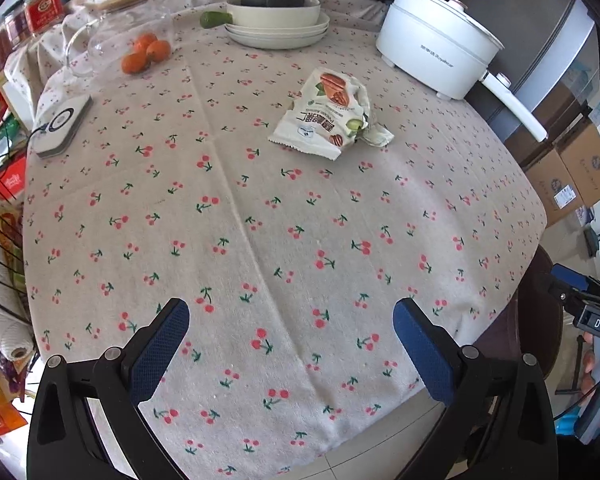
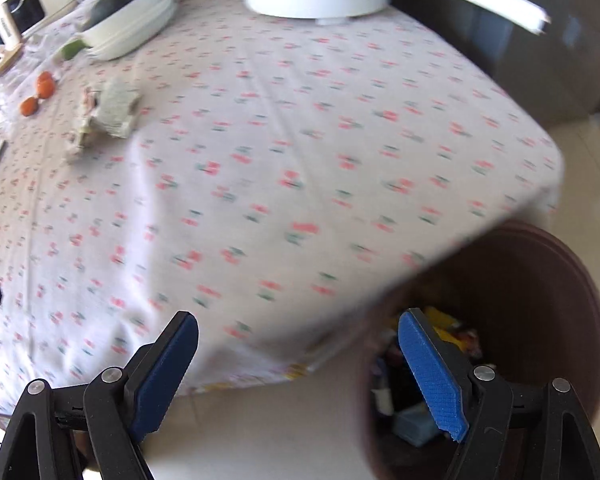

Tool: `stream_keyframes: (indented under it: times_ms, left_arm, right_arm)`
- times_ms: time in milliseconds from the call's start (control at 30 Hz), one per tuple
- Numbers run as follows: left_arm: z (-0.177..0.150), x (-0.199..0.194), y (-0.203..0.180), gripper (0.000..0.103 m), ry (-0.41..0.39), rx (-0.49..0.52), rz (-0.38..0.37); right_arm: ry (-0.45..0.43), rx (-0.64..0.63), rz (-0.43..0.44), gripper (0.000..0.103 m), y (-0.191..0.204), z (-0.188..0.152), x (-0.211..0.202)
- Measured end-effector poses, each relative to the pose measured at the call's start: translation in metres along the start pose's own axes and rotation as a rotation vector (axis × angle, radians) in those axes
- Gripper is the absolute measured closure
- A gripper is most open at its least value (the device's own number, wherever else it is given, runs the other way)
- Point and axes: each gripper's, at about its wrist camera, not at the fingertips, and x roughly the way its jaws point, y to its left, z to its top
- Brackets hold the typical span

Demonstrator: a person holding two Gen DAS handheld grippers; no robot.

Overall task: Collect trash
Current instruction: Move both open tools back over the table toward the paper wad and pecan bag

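A crumpled white snack wrapper [image 1: 327, 114] with nut pictures lies on the cherry-print tablecloth [image 1: 236, 216], toward the far side. In the right wrist view the same wrapper [image 2: 106, 114] appears blurred at the upper left. My left gripper [image 1: 291, 312] hangs open above the near part of the table, nothing between its blue pads. My right gripper [image 2: 298, 322] is open too, over the table's near corner, its right finger above a dark brown trash bin [image 2: 540, 292] that holds several scraps. The wrapper is far from both grippers.
A white electric pot [image 1: 436, 46] stands at the far right. Stacked cream plates [image 1: 276, 30] carry a dark squash. A glass jug [image 1: 116, 40] sits by three oranges [image 1: 146, 53]. A white scale [image 1: 62, 126] lies at the left edge. Wire racks [image 1: 0, 264] stand left, cardboard boxes [image 1: 572, 172] right.
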Motion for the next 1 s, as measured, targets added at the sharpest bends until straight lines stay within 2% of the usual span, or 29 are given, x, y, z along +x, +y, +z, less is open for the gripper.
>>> stream_keyframes:
  times_ms: [133,233,367,533,633,667,767,800,833,867,900,1000]
  left_arm:
    - [0.036,0.015,0.000,0.000,-0.045,0.051,-0.016]
    - [0.066,0.035,-0.001,0.000,-0.062,0.082,-0.043]
    - [0.101,0.065,-0.006,0.002,-0.060,0.113,-0.085]
    - [0.128,0.088,-0.016,0.003,-0.062,0.158,-0.124]
    - [0.136,0.094,-0.015,0.013,-0.066,0.156,-0.167]
    - [0.136,0.096,-0.015,0.020,-0.062,0.154,-0.179]
    - [0.132,0.092,-0.013,0.029,-0.080,0.152,-0.191]
    - [0.130,0.089,-0.012,0.036,-0.090,0.150,-0.192]
    - [0.127,0.085,-0.009,0.036,-0.094,0.145,-0.190]
    - [0.124,0.080,-0.006,0.043,-0.100,0.135,-0.181]
    - [0.121,0.076,-0.002,0.057,-0.102,0.127,-0.174]
    - [0.112,0.064,0.009,0.060,-0.103,0.115,-0.118]
  right_arm:
    - [0.022,-0.046,0.014,0.017,0.026,0.024,0.020]
    - [-0.007,-0.082,-0.005,0.017,0.038,0.044,0.028]
    - [0.001,-0.084,-0.001,0.017,0.037,0.055,0.039]
    - [0.026,-0.072,-0.022,0.017,0.025,0.061,0.054]
    - [0.033,-0.057,-0.031,0.017,0.016,0.063,0.056]
    - [0.035,-0.053,-0.033,0.017,0.014,0.063,0.057]
    - [0.038,-0.043,-0.037,0.017,0.011,0.065,0.058]
    - [0.039,-0.041,-0.036,0.017,0.011,0.066,0.058]
    - [0.038,-0.039,-0.034,0.017,0.013,0.067,0.058]
    - [0.036,-0.037,-0.031,0.017,0.015,0.068,0.058]
    - [0.033,-0.037,-0.028,0.017,0.017,0.069,0.058]
    - [0.018,-0.061,-0.018,0.017,0.032,0.075,0.057]
